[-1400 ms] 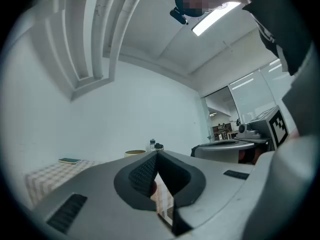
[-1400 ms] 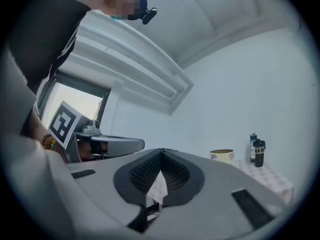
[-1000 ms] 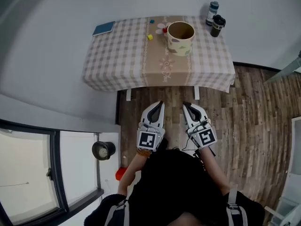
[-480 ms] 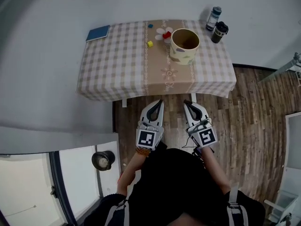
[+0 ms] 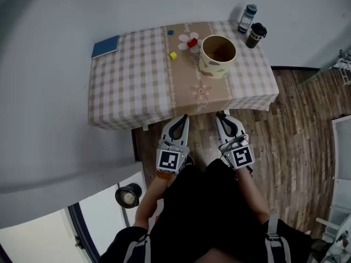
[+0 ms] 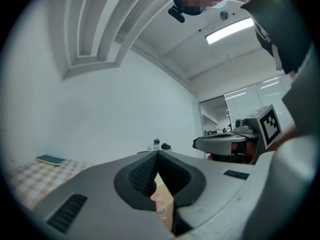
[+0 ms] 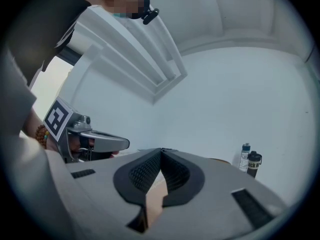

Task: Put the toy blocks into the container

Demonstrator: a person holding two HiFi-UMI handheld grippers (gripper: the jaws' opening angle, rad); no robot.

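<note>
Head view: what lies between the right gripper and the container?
Only bare tablecloth, draped over the near edge, lies between the right gripper and the container; the head view shows it.

On the checked-cloth table (image 5: 126, 92) stands the cream cylindrical container (image 5: 218, 55) — red toy block (image 5: 192, 44) just left of it, yellow toy block (image 5: 173, 55) further left, blue flat book (image 5: 105, 46) far left — two dark bottles (image 5: 255, 34) behind-right

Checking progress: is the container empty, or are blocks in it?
Empty, it seems: the container shows only bare inside through its open mouth. The yellow block, red block and blue block lie on the table outside it.
</note>
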